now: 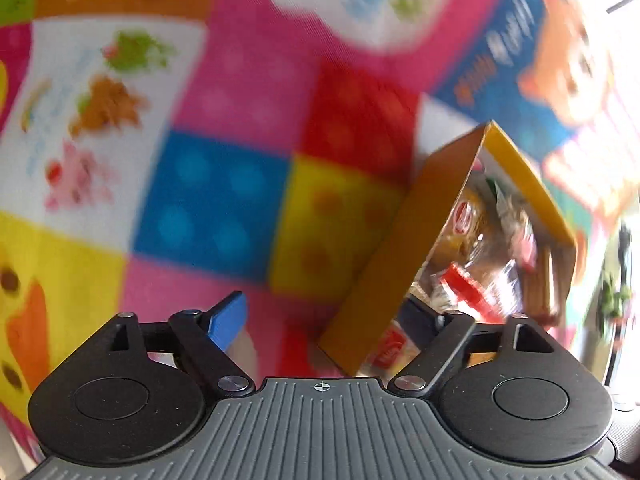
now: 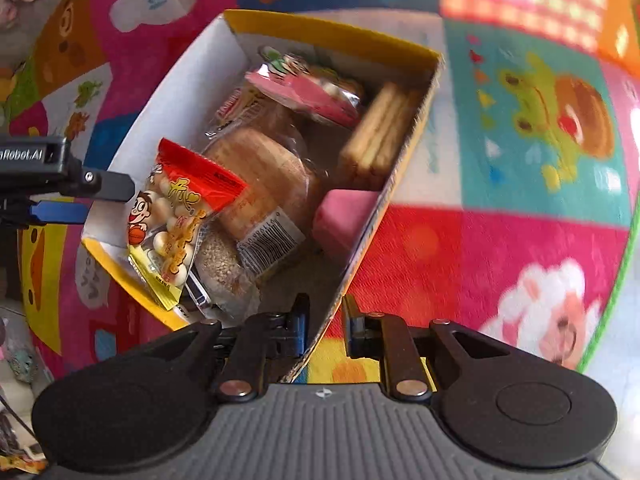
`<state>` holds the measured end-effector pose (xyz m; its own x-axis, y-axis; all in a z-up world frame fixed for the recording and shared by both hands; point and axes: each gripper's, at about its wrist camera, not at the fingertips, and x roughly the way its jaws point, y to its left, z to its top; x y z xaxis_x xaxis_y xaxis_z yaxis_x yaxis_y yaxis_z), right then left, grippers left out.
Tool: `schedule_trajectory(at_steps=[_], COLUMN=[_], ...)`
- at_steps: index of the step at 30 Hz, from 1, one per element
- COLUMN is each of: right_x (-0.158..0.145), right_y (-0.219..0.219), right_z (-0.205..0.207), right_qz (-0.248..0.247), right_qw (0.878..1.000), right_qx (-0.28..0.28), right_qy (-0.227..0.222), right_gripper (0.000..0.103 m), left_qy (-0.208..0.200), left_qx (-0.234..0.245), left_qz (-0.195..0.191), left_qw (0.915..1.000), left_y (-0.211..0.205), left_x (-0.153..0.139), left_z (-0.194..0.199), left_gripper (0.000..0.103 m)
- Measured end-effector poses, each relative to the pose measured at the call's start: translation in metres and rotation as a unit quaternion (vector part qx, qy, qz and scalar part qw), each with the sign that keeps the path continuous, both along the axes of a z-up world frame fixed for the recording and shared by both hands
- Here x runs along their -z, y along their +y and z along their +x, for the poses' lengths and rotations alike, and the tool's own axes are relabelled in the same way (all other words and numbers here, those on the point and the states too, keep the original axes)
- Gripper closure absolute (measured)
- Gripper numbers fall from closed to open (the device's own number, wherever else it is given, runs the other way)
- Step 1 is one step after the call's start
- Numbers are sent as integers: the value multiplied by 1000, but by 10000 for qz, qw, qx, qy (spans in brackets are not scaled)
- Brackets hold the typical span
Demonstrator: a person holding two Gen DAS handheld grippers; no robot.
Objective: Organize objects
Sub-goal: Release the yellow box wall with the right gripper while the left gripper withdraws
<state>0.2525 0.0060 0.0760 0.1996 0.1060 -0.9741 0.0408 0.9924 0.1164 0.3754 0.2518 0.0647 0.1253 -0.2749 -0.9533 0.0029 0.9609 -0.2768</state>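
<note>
Pretty bright daylight overall, with blown-out white glare at the far right edge of both views. The play mat (image 1: 248, 128) was smeared by motion blur, worst in the left wrist view. Heavy fisheye bending at the edges.

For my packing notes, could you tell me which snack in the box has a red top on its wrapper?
The bag of white candy balls leaning at the yellow box's near-left corner; its neighbours are clear-wrapped bread, biscuits and pink packets.
</note>
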Motion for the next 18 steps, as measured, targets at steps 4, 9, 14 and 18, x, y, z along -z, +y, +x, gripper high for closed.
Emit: schedule_trajectory(at_steps=[4,9,14,18], right_x=[0,6,5,-10], right_y=[18,14,3,8], right_z=[63,87,79,56], right_qz=[-482,-822,-965,-962], right_qw=[9975,9925,9888,9867], right_qx=[-396,-737,-731,-356], right_qy=[-322,-531,-872,-1259], right_gripper=[87,86,79,78], left_qy=[-149,-309,-810,-1320], left_qx=[-187,174,672,1064], left_qz=[-270,-438,-537,-398], left_qw=[9994,9984,9930,9847], left_y=[23,27,26,21], left_x=[-1,5,10,13], left_z=[31,25,2,-7], left_gripper=[20,10,5,5])
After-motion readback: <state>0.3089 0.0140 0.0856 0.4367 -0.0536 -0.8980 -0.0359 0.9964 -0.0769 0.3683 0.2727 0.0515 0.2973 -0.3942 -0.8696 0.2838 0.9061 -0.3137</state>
